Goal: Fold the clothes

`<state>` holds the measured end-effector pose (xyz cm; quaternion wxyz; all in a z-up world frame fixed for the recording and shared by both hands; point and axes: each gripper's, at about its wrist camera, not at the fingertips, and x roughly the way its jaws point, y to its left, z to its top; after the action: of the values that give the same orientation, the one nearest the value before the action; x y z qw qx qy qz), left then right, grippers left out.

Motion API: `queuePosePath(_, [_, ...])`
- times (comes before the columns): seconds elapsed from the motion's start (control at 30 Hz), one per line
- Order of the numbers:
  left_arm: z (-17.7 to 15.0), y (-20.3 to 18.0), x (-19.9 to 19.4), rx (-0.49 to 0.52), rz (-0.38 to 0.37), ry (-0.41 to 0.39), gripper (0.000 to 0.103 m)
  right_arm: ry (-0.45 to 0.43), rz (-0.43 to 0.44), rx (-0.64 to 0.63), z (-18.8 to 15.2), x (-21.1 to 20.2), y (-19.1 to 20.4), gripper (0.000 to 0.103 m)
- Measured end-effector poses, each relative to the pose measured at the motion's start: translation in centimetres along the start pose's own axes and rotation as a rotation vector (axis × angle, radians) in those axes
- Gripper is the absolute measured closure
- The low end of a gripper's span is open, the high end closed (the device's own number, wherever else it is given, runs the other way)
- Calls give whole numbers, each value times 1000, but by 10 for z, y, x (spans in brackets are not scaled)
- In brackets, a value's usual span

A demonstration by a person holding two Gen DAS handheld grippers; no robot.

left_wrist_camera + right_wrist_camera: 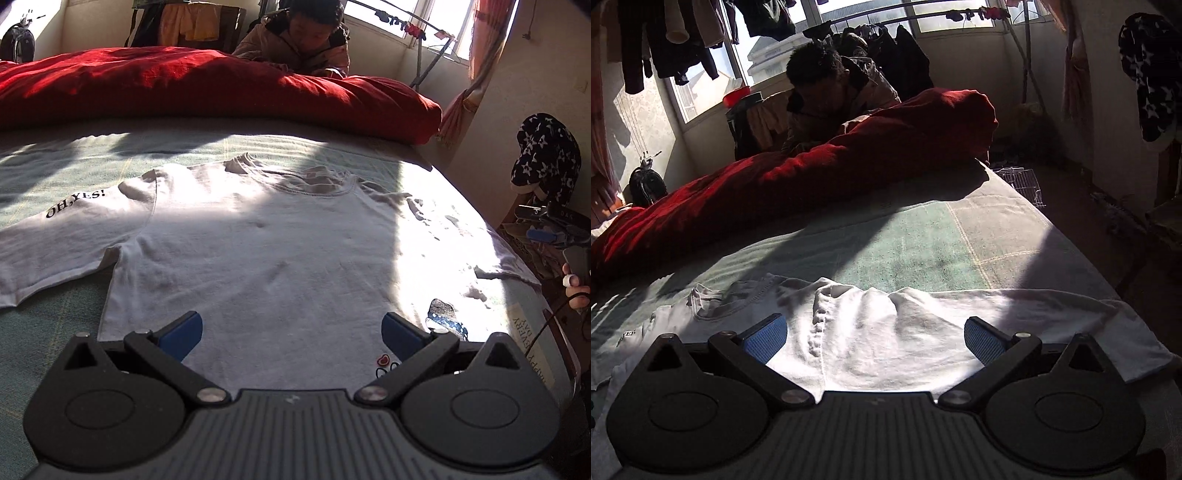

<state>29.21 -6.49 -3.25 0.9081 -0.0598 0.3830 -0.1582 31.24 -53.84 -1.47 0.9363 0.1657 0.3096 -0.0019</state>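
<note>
A white T-shirt lay spread flat on the bed, on a green sheet. Black letters showed on one sleeve, and small pictures sat near the bottom edge. Part of the shirt was in bright sun.

The left gripper was over the bottom edge of the shirt, its blue pads spread wide apart — nothing was between them. The right gripper was over the sleeve end of the shirt, spread wide too, with nothing pinched.

A big red blanket lay across the far side of the bed. A person leaned on it — behind them was a window.
</note>
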Motion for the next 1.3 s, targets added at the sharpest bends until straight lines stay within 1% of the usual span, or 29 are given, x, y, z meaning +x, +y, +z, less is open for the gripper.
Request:
queuePosePath(0.07, [-1,-7,2,14,-8,-13,1,22,16,68,7,14,-23,0])
queuePosePath(0.13, [-2,-10,5,16,-12,-7,1,62,40,125,9,29,-40,0])
queuePosePath(0.27, [-6,-7,10,4,-14,6,0,127,2,108,1,35,-46,0])
queuePosePath(0.43, [-9,8,12,-21,21,27,0,208,-48,83,-8,42,-54,0])
queuePosePath(0.57, [-9,16,13,-38,39,25,1,273,-89,63,-16,47,-60,0])
queuePosePath(0.67, [-8,17,15,-46,47,22,0,197,-62,45,-2,49,-55,0])
queuePosePath(0.73, [-7,16,17,-50,47,21,1,191,-83,32,2,66,-57,0])
queuePosePath(0.77, [-7,15,18,-44,44,21,1,205,-98,38,1,72,-59,0])
queuePosePath(0.8, [-7,14,18,-33,41,21,1,242,-112,48,-5,81,-67,0])
queuePosePath(0.9, [-9,13,18,-16,49,18,0,221,-102,17,-20,75,-81,0])
queuePosePath(0.93, [-10,14,19,-18,51,20,0,229,-108,31,-23,67,-87,0])
queuePosePath(1.0, [-11,15,20,-23,55,23,1,252,-130,61,-22,57,-99,0])
queuePosePath(1.07, [-10,15,21,-29,60,21,0,252,-166,80,-14,50,-107,0])
queuePosePath(1.13, [-9,14,23,-33,60,18,0,218,-172,80,-2,44,-110,0])
queuePosePath(1.23, [-7,11,25,-35,52,17,0,196,-157,114,10,51,-116,0])
queuePosePath(1.3, [-6,9,25,-30,44,16,0,221,-180,130,4,53,-120,0])
